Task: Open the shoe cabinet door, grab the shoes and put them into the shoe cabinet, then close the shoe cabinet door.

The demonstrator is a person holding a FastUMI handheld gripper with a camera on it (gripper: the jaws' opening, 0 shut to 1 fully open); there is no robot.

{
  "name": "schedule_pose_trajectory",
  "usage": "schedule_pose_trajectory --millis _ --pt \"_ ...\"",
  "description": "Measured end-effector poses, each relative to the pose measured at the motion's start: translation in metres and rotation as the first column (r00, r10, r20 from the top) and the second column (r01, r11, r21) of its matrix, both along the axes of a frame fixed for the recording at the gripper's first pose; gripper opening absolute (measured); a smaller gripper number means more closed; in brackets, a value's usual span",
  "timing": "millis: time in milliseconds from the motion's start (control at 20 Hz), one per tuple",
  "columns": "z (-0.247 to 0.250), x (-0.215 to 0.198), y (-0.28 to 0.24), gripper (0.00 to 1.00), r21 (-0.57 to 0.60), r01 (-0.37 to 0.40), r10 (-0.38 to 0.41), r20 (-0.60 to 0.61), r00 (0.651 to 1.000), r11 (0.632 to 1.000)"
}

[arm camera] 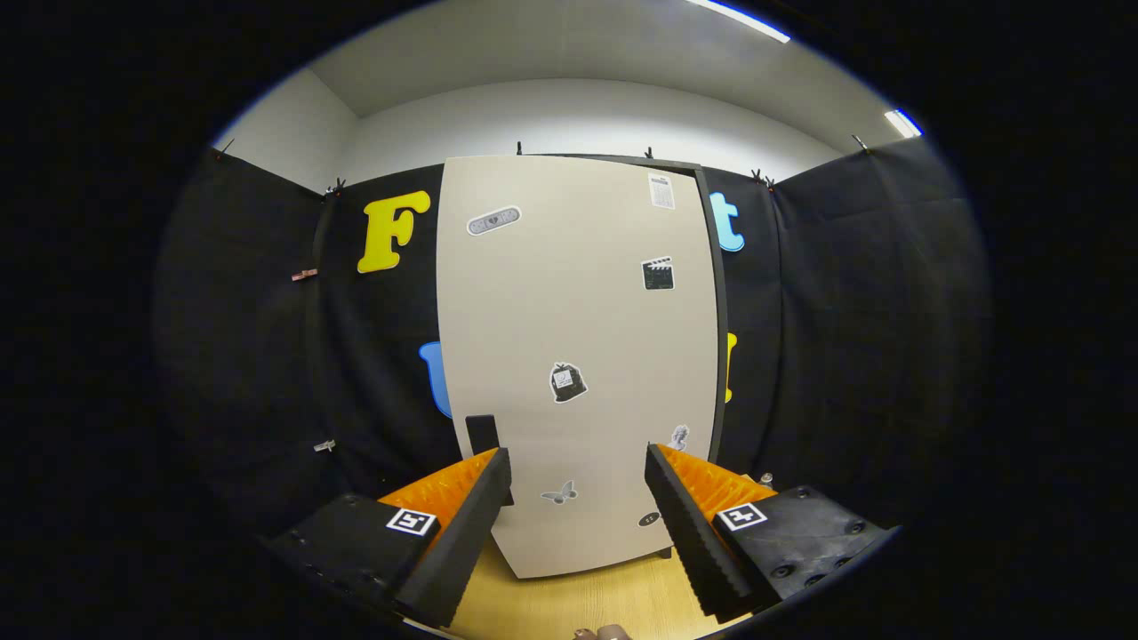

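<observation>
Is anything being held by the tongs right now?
Nothing. The tongs are open, facing the shoe cabinet door, with its dark handle just beyond the left finger.

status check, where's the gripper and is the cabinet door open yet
Gripper open, holding nothing. Shoe cabinet door shut, straight ahead beyond the fingers; its dark handle just above the left finger. Nothing between fingers and door.
</observation>
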State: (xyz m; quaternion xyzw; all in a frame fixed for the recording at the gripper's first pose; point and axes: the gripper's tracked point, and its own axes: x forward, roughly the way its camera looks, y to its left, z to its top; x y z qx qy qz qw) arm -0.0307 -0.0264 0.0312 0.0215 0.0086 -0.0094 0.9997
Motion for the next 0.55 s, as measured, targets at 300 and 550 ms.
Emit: schedule_pose_trajectory --millis 300,550 --pt "-0.0031 -0.0022 0.0027 0.98 0.011 -0.01 0.01 -0.007 1.0 1.0" --pt "-0.004 -0.0022 0.0033 0.98 0.019 -0.019 0.019 -0.008 1.0 1.0"
